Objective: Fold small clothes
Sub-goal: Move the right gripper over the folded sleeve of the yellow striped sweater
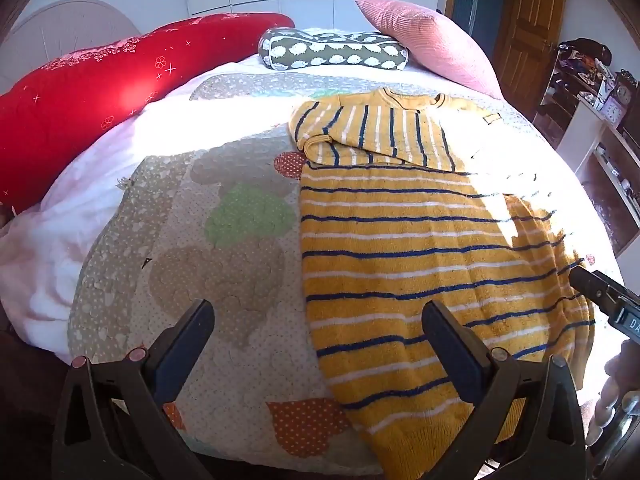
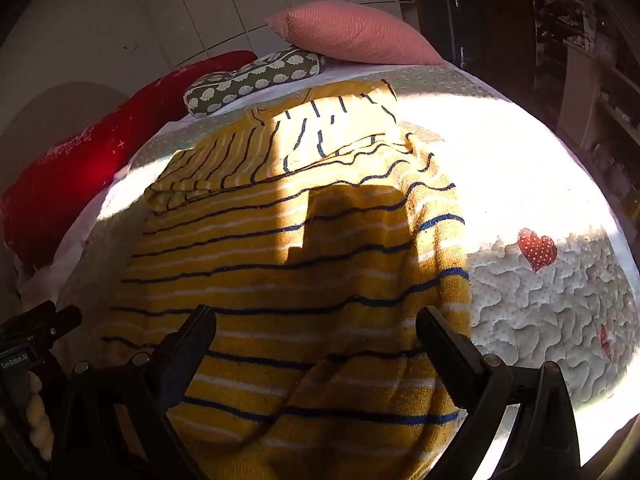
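- We see a yellow garment with navy and white stripes lying flat on the quilt of a bed, its neckline toward the pillows and its hem toward us.
- Its upper part is folded over: in the left wrist view a sleeve lies doubled across the chest.
- Our left gripper stands wide, with nothing between its 2 fingers; it hangs above the garment's left edge, 1 finger over the quilt and 1 over the stripes.
- Our right gripper is also spread wide and holds nothing; it hangs over the lower half of the garment, near the right edge.
- We cannot tell whether either gripper's fingertips touch the cloth.
- Strong sunlight washes out the quilt to the garment's right, and a blocky shadow falls on the stripes.
- At the head of the bed we see a pink pillow, a green patterned cushion and a long red bolster.
- A wooden door and cluttered shelves stand to the right of the bed.
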